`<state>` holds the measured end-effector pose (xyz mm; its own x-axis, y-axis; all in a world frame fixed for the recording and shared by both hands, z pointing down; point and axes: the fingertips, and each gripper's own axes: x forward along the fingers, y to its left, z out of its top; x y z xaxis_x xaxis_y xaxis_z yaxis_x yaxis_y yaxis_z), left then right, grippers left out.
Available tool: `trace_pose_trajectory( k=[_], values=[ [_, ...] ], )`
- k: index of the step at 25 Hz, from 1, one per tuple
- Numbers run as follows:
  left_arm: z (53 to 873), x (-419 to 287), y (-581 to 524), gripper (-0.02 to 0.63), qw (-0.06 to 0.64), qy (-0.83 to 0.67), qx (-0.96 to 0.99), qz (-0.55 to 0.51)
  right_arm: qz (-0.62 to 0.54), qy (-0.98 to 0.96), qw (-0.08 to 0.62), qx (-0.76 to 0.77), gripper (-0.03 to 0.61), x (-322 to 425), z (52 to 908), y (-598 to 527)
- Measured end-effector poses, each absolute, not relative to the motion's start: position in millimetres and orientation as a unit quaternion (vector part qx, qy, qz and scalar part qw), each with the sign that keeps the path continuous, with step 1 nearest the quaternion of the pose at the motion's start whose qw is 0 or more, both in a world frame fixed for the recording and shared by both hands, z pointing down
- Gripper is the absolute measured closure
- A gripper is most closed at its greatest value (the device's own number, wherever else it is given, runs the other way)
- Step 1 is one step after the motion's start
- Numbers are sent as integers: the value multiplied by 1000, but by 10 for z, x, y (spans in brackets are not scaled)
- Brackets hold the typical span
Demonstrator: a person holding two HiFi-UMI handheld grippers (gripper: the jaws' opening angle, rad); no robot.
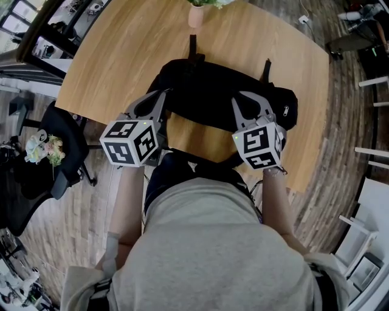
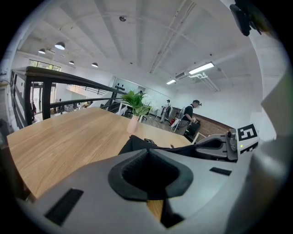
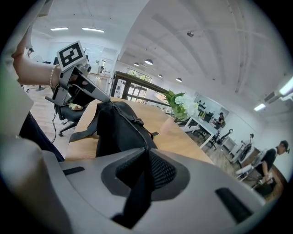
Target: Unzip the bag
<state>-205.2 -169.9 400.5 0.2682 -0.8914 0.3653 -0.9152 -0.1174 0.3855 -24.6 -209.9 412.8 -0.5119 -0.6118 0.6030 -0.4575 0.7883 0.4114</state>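
Observation:
A black bag (image 1: 213, 91) lies across the wooden table (image 1: 121, 54), and both grippers rest at its near edge. My left gripper (image 1: 160, 95) has its jaws closed together on the bag's black fabric (image 2: 137, 144) at the bag's left end. In the right gripper view a zipper line (image 3: 137, 125) runs along the top of the bag (image 3: 114, 128) straight into my right gripper (image 3: 146, 153). That gripper is shut on the black zipper pull strap (image 3: 135, 196), which hangs down between its pads. The left gripper (image 3: 91, 89) shows at the bag's far end.
A pink vase with a green plant (image 1: 196, 15) stands on the table beyond the bag. A black office chair (image 1: 61, 152) is on the floor to the left. Bag straps (image 1: 265, 68) trail over the table behind the bag. A person stands far off (image 2: 188, 118).

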Motion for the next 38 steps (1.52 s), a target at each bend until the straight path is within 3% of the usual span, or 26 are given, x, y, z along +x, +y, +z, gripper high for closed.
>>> trace_pose_trajectory(
  k=[20, 30, 38],
  values=[
    [3778, -1880, -1703, 589, 244, -596, 765, 17, -42, -891, 319, 321, 471, -249, 3964, -1987],
    [3571, -1379, -1854, 591, 230, -545, 806, 10, 39, -900, 254, 354, 465, -111, 3785, -1987],
    [3457, -873, -1934, 591, 202, -499, 842, 30, 130, -906, 161, 368, 486, -41, 3639, -1923]
  ],
)
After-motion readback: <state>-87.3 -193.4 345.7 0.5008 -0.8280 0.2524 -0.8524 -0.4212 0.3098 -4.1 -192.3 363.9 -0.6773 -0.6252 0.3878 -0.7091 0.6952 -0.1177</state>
